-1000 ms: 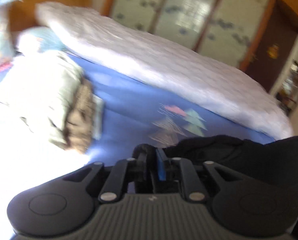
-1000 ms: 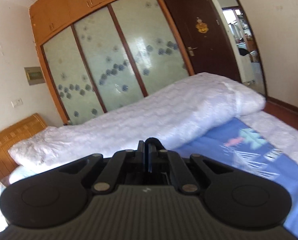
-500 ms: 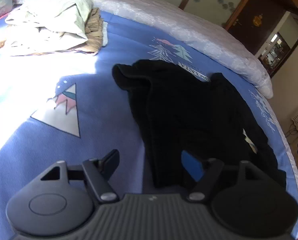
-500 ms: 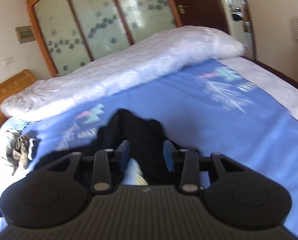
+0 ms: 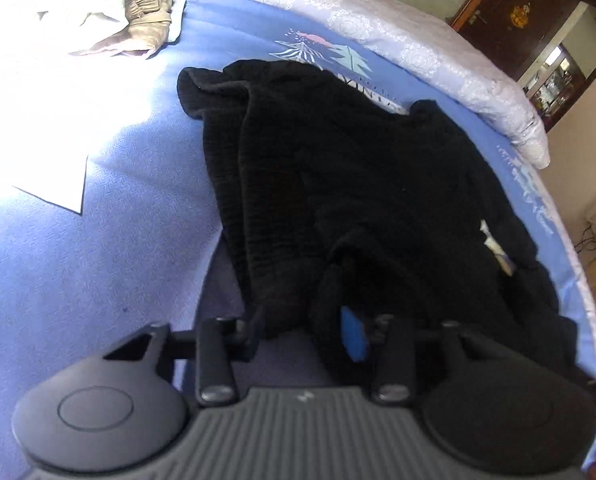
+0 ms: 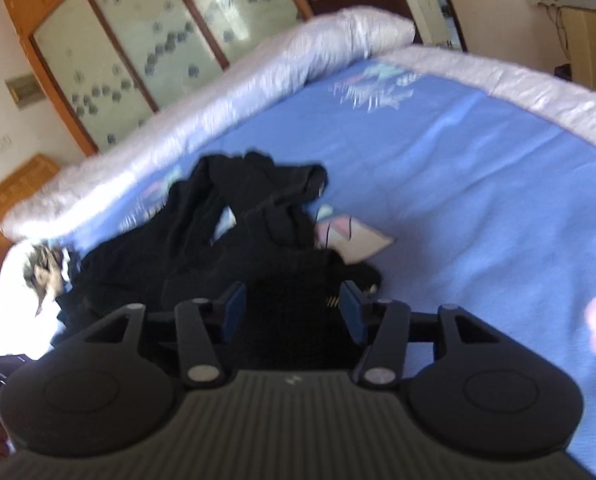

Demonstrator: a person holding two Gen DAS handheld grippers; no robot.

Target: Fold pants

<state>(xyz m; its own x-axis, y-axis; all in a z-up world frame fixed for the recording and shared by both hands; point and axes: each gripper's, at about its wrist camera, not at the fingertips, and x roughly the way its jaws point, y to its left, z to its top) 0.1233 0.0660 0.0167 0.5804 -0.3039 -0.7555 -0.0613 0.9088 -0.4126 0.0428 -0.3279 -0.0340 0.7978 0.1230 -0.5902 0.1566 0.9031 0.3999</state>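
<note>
Black pants lie crumpled on a blue bedsheet, spread from the middle of the bed toward its right edge. My left gripper is open, its blue-padded fingers on either side of the near edge of the black cloth. The pants also show in the right wrist view, bunched in a heap with a pale pocket lining showing. My right gripper is open, with black cloth lying between its two fingers.
A pile of pale and tan clothes lies at the far left of the bed. A rolled white quilt runs along the far side. A wardrobe with glass doors and a dark door stand behind. The bed's right edge is near.
Both grippers have gone from shut to open and have dropped from above the bed down to the pants. The pants, held up a second ago, now lie on the sheet.
</note>
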